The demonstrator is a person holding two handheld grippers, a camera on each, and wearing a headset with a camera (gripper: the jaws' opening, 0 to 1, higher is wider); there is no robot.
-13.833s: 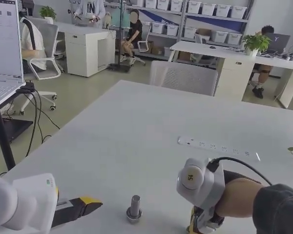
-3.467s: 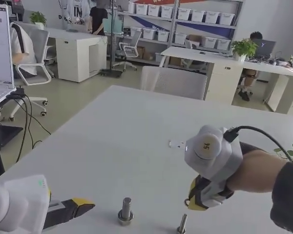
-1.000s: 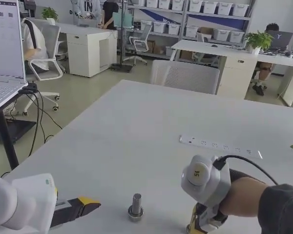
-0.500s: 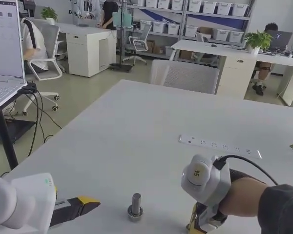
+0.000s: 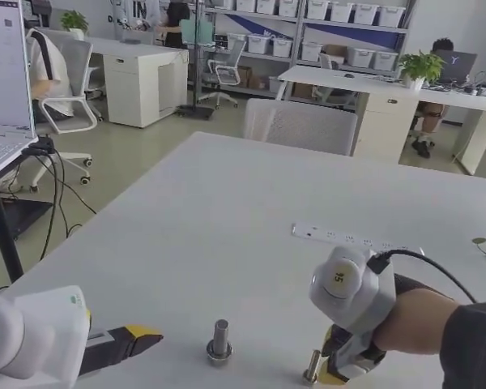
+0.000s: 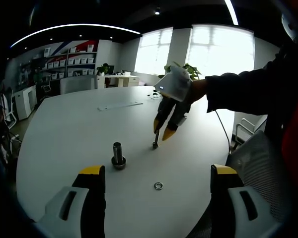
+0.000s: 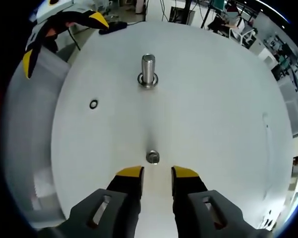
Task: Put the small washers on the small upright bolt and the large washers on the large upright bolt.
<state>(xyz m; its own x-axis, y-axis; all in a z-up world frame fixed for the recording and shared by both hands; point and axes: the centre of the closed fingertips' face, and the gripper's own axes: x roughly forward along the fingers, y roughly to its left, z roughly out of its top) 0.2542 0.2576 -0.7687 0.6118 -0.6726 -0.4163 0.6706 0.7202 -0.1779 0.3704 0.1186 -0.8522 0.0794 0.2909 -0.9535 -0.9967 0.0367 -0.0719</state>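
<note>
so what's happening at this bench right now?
A person works two handheld grippers at a white table. The right gripper hovers just over the small upright bolt, jaws a little apart, nothing visible between them. The left gripper sits near the table edge, jaws wide and empty. The large upright bolt stands nearby, and one loose washer lies ahead of the left gripper.

Yellow-tipped right gripper [image 7: 156, 173] (white table [image 7: 213, 99])

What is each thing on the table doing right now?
left gripper: open, empty.
right gripper: open, empty.
large bolt: upright, a ring round its base.
small bolt: upright, just ahead of the right gripper's tips.
loose washer: flat on the table, on no bolt.
</note>
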